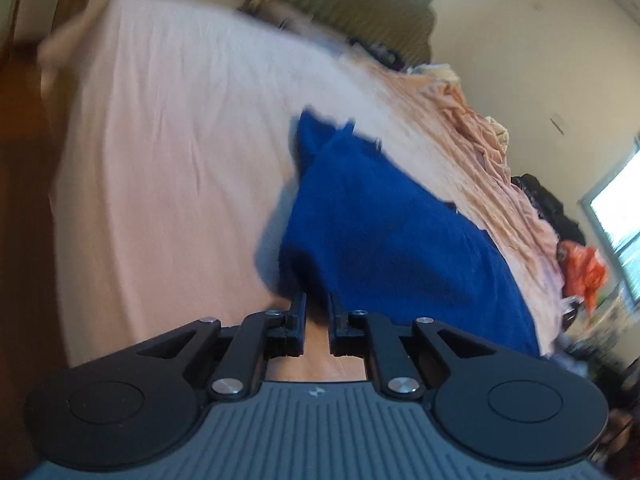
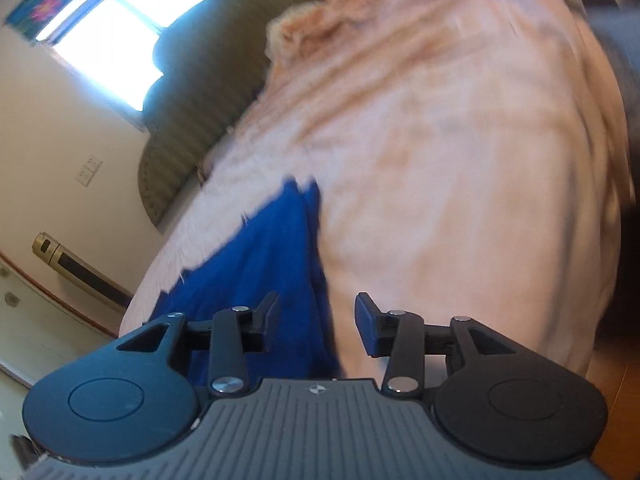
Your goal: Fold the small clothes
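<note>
The left gripper (image 1: 317, 303) is pinching the near edge of the blue garment (image 1: 384, 232), which is lying on the pink bedsheet (image 1: 168, 140) (both views blurred). Right of the garment, the right gripper (image 2: 316, 312) is hovering, fingers spread apart.

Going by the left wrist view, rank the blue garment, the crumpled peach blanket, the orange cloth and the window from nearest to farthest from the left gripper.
1. Blue garment: at the left gripper fingertips.
2. Crumpled peach blanket: beyond it, right.
3. Orange cloth: past the blanket, far right.
4. Window: on the right wall.
</note>
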Tool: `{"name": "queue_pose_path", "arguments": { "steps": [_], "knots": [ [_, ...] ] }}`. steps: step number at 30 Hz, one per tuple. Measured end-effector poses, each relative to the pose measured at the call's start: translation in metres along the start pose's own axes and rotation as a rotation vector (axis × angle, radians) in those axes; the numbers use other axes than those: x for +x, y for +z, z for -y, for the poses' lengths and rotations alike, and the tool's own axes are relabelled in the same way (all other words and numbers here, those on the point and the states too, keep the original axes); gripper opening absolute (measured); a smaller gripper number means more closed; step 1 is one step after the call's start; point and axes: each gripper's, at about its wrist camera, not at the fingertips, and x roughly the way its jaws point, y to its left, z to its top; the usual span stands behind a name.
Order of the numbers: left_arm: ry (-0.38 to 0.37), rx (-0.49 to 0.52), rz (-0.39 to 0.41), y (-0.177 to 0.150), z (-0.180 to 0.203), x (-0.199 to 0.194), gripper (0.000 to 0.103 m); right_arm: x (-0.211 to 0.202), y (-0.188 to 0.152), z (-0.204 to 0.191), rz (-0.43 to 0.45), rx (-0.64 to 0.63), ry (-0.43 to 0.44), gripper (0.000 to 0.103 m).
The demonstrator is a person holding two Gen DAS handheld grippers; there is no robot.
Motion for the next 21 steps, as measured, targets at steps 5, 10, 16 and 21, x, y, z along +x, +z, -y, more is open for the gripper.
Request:
{"name": "queue_pose_path", "arguments": {
  "steps": [5,10,16,21],
  "knots": [
    [0.093,0.286,0.123,0.057,0.048,0.017,0.069,0.059,0.059,-0.04,-0.001,-0.234,-0.005,0.045],
    [0.051,0.353,0.08,0.107,0.071,0.11,0.077,0.163,0.09,-0.066,-0.09,-0.389,-0.109,0.046],
    [0.044,0.269,-0.035,0.135,0.069,0.204,0.061,0.232,0.096,-0.067,-0.195,-0.394,-0.149,0.047],
    [0.09,0.326,-0.069,0.139,0.063,0.224,0.01,0.238,0.093,-0.068,-0.204,-0.4,-0.11,0.011]
  ]
}}
